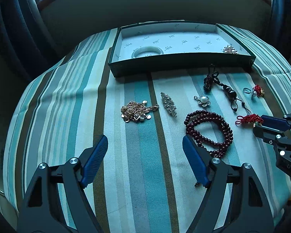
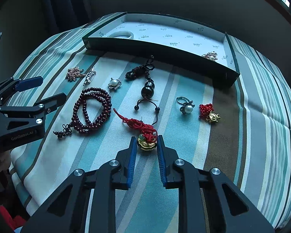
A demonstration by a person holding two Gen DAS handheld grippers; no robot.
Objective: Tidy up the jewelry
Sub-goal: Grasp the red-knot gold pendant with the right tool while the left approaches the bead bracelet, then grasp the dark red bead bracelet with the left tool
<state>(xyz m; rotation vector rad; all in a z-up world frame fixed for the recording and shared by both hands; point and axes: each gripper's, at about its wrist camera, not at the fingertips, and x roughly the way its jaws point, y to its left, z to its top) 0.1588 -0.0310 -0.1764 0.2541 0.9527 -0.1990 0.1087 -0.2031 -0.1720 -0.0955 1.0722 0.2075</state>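
Between our right gripper's (image 2: 146, 142) fingertips sits the red charm's (image 2: 145, 134) gold coin, fingers nearly closed around it, maybe not touching yet. Its cord trails ahead-left. Left gripper (image 1: 145, 145) hangs wide open, empty, beads (image 1: 209, 132) by its right finger.

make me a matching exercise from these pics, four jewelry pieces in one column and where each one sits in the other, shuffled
Things:
1. white bangle
2. red knot charm
3. dark red bead bracelet
4. pearl ring

Places:
A. on the cloth beside the small red turtle charm
B. inside the box
C. between the right tongs
D. on the cloth nearest the left tongs

Pairs: 1-B, 2-C, 3-D, 4-A
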